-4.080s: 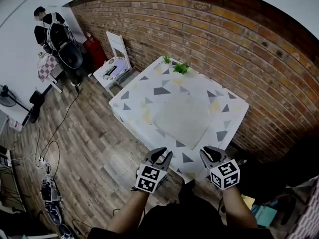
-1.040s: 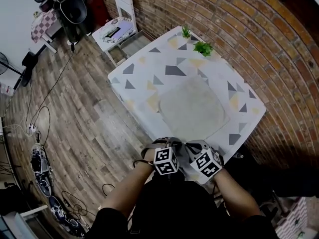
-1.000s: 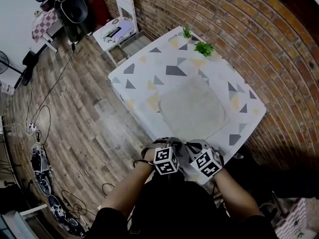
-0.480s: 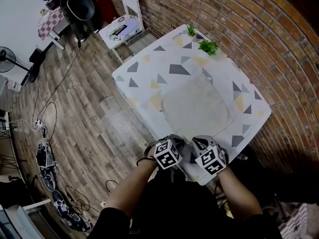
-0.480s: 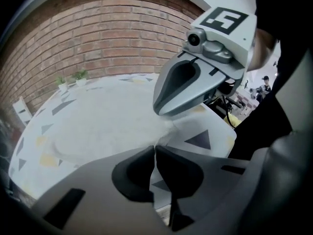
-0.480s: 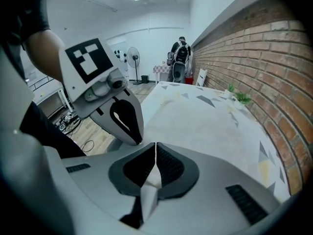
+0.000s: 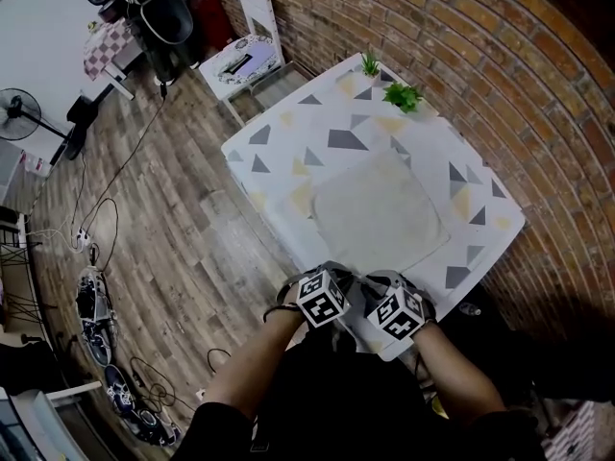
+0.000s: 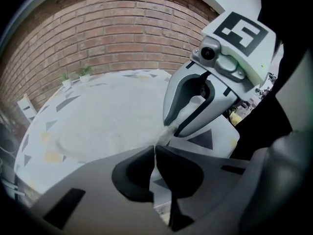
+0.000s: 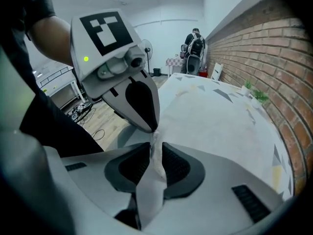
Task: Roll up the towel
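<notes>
Pinching a thin lifted fold of the towel (image 9: 154, 180) at the near edge of the bench (image 7: 288, 133), the left gripper (image 8: 154, 148) is holding its jaws pressed together on the cloth. Just beside it, the right gripper (image 9: 155, 146) is showing jaws that have just been opening; they are standing a little apart, with the same fold hanging between them and apparently not being squeezed. The cloth is looking light, thin and limp, draping and creasing where it is being raised. It is likely going to sag and skew unless its near hem is being carried evenly, so taking hold along that hem, one gripper toward each end, is looking like the sound choice. Beyond the grippers the rest of the towel is lying flat and pale on the patterned bench, inside the side edges, with bare bench showing round it. Farther on, open bench is running past the towel's far hem, giving room for rolling away from the person. That room is ending where two small potted plants (image 7: 402, 94) are standing at the far edge, close to the brick wall (image 7: 480, 56).
</notes>
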`<state>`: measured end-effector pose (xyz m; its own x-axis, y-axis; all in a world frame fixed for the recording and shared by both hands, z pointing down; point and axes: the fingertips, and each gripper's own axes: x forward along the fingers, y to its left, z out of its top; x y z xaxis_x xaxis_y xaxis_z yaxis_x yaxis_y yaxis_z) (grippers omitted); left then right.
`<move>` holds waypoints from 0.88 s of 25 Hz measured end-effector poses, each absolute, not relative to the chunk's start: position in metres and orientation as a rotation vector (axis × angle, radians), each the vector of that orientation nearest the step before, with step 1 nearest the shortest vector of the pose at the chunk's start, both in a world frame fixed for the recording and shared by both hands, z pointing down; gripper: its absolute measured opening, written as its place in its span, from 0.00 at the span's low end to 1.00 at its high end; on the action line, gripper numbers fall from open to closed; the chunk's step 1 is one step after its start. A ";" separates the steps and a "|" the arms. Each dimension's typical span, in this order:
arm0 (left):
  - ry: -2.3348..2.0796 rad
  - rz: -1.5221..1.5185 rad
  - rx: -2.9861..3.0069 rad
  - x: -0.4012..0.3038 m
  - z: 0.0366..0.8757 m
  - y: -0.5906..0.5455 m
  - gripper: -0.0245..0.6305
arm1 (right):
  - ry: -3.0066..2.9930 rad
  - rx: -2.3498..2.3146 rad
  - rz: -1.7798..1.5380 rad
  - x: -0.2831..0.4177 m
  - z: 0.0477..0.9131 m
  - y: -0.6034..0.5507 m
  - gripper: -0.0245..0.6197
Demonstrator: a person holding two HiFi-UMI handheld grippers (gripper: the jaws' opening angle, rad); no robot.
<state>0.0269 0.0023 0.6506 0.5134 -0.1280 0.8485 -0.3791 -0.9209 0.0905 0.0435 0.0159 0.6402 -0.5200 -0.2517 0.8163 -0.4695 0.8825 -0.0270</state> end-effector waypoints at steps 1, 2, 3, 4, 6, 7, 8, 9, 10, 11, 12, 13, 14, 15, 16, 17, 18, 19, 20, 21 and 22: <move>-0.434 1.371 2.488 0.026 0.651 0.003 0.08 | -2.139 0.523 0.295 0.044 0.643 0.014 0.18; -0.442 1.378 2.484 0.025 0.651 0.003 0.08 | -2.143 0.536 0.287 0.045 0.643 0.010 0.17; -0.451 1.384 2.478 0.024 0.651 0.004 0.08 | -2.152 0.554 0.288 0.045 0.642 0.007 0.15; -0.459 1.390 2.472 0.024 0.652 0.004 0.08 | -2.166 0.572 0.298 0.046 0.641 0.003 0.12; -0.477 1.399 2.457 0.022 0.654 0.005 0.08 | -2.187 0.588 0.339 0.045 0.639 -0.001 0.08; -0.492 1.410 2.452 0.021 0.655 0.005 0.08 | -2.187 0.589 0.359 0.045 0.639 -0.001 0.08; -0.514 1.430 2.453 0.020 0.655 0.004 0.08 | -2.180 0.589 0.373 0.045 0.642 -0.002 0.08; -0.540 1.459 2.461 0.019 0.655 0.002 0.08 | -2.168 0.589 0.382 0.046 0.645 -0.003 0.08; -0.566 1.498 2.478 0.018 0.654 0.000 0.09 | -2.155 0.588 0.391 0.046 0.648 -0.004 0.08; -0.588 1.540 2.503 0.018 0.652 -0.001 0.09 | -2.144 0.585 0.402 0.047 0.651 -0.005 0.08; -0.605 1.583 2.537 0.018 0.649 -0.001 0.09 | -2.135 0.581 0.413 0.047 0.653 -0.005 0.08; -0.615 1.619 2.577 0.021 0.645 -0.001 0.09 | -2.129 0.575 0.422 0.048 0.654 -0.004 0.08; -0.615 1.646 2.619 0.024 0.641 -0.001 0.10 | -2.123 0.570 0.428 0.049 0.656 -0.004 0.08; -0.602 1.664 2.657 0.028 0.639 0.001 0.12 | -2.120 0.567 0.434 0.050 0.658 -0.003 0.08; -0.575 1.679 2.686 0.033 0.639 0.003 0.14 | -2.117 0.567 0.442 0.051 0.659 -0.003 0.08; -0.539 1.697 2.704 0.038 0.640 0.005 0.15 | -2.114 0.570 0.451 0.052 0.659 -0.004 0.08; -0.503 1.720 2.714 0.042 0.644 0.007 0.16 | -2.112 0.575 0.459 0.053 0.659 -0.004 0.08; -0.472 1.742 2.718 0.044 0.648 0.008 0.17 | -2.111 0.580 0.460 0.054 0.659 -0.005 0.09; -0.448 1.758 2.716 0.045 0.652 0.007 0.17 | -2.110 0.585 0.455 0.054 0.658 -0.005 0.11; -0.427 1.766 2.710 0.045 0.657 0.007 0.17 | -2.111 0.591 0.442 0.055 0.655 -0.006 0.13; -0.411 1.769 2.703 0.044 0.661 0.005 0.17 | -2.112 0.600 0.423 0.056 0.652 -0.008 0.14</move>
<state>0.0442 0.0053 0.6609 0.3800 -0.2708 0.8845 -0.1465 -0.9617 -0.2315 0.0562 -0.0076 0.6518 -0.5009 -0.2609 0.8252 -0.5587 0.8257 -0.0780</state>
